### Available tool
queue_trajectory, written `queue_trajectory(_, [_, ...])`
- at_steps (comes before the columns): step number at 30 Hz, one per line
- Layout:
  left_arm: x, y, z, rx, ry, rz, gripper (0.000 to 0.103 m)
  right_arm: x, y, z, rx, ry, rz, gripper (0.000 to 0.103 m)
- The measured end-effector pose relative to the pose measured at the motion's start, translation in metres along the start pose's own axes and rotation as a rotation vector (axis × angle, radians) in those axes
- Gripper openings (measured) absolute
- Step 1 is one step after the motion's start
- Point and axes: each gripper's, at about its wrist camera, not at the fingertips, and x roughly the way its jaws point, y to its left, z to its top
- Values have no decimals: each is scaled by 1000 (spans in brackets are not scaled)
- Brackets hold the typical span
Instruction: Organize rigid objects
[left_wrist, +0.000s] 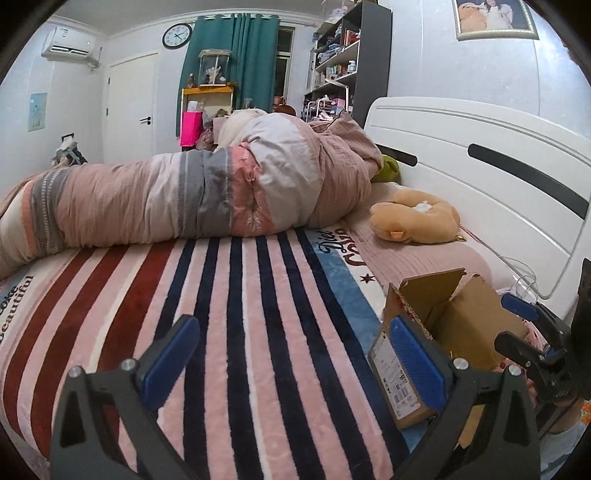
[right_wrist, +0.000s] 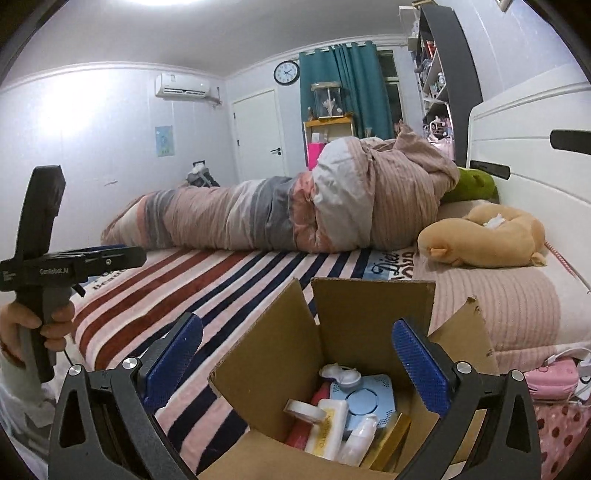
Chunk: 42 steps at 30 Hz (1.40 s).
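Observation:
An open cardboard box (right_wrist: 354, 325) stands on the striped blanket (right_wrist: 192, 295) near the bed's front edge. Inside lie several small items: a tape roll (right_wrist: 304, 410), a white bottle (right_wrist: 360, 434), a cream case (right_wrist: 330, 428) and a light blue device (right_wrist: 364, 400). My right gripper (right_wrist: 295, 362) is open and empty, just above the box. My left gripper (left_wrist: 291, 354) is open and empty over the blanket (left_wrist: 229, 332), left of the box (left_wrist: 436, 328). The right gripper also shows at the right edge of the left wrist view (left_wrist: 532, 325).
A rolled quilt (left_wrist: 192, 199) lies across the bed. A tan plush toy (left_wrist: 417, 218) and a green plush (left_wrist: 388, 170) lie by the white headboard (left_wrist: 480, 155). A pink pouch (right_wrist: 550, 376) and white cables (right_wrist: 580, 354) lie right of the box.

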Motion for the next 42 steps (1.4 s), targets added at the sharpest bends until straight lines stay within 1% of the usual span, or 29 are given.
queue_trajectory(11, [5, 3, 0, 3, 11, 21, 102, 1, -1, 0, 11, -1, -10, 103])
queue_trajectory(21, [2, 5, 0, 5, 4, 29, 102, 2, -1, 1, 5, 3, -12, 103])
queue_trajectory(28, [-1, 2, -1, 23, -3, 44, 102, 2, 2, 1, 10, -2, -12, 103])
queue_trajectory(42, [-1, 2, -1, 24, -3, 41, 102, 0, 3, 2, 4, 4, -14, 103])
